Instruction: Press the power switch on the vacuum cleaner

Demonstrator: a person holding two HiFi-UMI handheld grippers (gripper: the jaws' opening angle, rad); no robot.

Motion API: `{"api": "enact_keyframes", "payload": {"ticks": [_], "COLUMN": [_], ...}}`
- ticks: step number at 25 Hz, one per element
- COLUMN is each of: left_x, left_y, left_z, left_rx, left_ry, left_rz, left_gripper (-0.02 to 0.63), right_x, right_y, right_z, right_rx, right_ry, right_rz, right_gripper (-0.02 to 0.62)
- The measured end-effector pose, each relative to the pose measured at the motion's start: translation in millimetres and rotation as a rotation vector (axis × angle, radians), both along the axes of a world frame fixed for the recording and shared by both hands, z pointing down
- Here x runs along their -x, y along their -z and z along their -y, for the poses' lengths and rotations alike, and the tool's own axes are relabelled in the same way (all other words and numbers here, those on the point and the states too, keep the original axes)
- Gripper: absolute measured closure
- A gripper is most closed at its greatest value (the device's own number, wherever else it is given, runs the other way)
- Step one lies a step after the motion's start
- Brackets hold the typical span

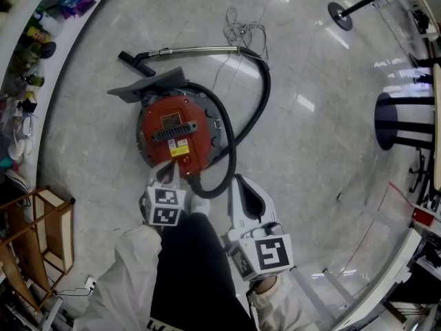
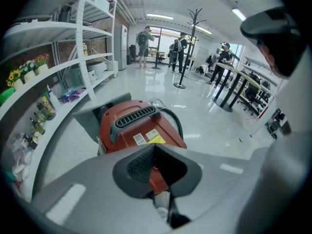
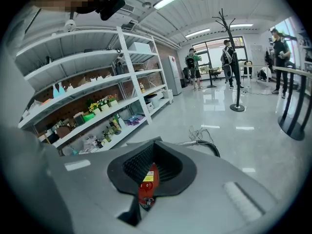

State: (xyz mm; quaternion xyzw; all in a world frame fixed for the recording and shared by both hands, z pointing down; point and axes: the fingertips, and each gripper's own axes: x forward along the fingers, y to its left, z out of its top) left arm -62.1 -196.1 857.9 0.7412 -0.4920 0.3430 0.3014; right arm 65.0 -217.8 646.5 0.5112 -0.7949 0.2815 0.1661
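The red round vacuum cleaner (image 1: 178, 131) lies on the pale floor, with a black carry handle (image 1: 174, 131) and a yellow label on top. Its black hose (image 1: 231, 150) loops right to a metal wand (image 1: 200, 48). My left gripper (image 1: 167, 168) is shut, its tip at the vacuum's near edge. In the left gripper view the vacuum (image 2: 139, 130) fills the space just past the left gripper (image 2: 155, 146). My right gripper (image 1: 238, 181) is shut beside the hose, right of the vacuum. Through the gap behind the tips of the right gripper (image 3: 155, 142), the vacuum's red body (image 3: 146, 183) shows with small red buttons.
White shelves (image 1: 27, 61) with small goods curve along the left, and a wooden rack (image 1: 41, 233) stands at the lower left. A loose cord (image 1: 241, 27) lies by the wand. Black table bases (image 1: 393, 119) and a stand base (image 1: 340, 16) stand to the right. People stand far off (image 2: 144, 40).
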Motion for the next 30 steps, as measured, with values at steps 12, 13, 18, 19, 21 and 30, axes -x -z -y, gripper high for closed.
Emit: {"api": "enact_keyframes", "payload": {"ticks": [12,13,18,19,21,30], "left_x": [5,5,11,13,16,26], "left_y": [40,42,63,70,84,140], "left_z": [4,4,1,2,3,13], "left_rx": [-0.046,-0.047,-0.057,-0.065,-0.079,-0.144], "left_ry": [0.021,0.022,0.025,0.025,0.025,0.026], "left_rz": [-0.001,-0.003,0.002,0.004,0.007,0.016], "left_gripper": [0.606,0.606,0.606,0.606,0.606,0.606], "right_x": [-2,-2,1,2,4,-8], "right_y": [24,25,38,42,52,86], "right_z": [-1,-1,-2,-2,-1,6], "right_rx": [-0.016,-0.018,-0.026,-0.030,-0.042,-0.079], "right_ry": [0.016,0.016,0.023,0.026,0.029,0.001], "right_rz": [-0.003,-0.003,-0.002,0.000,0.004,0.002], "right_gripper": [0.595,0.595,0.595,0.595,0.595,0.595]}}
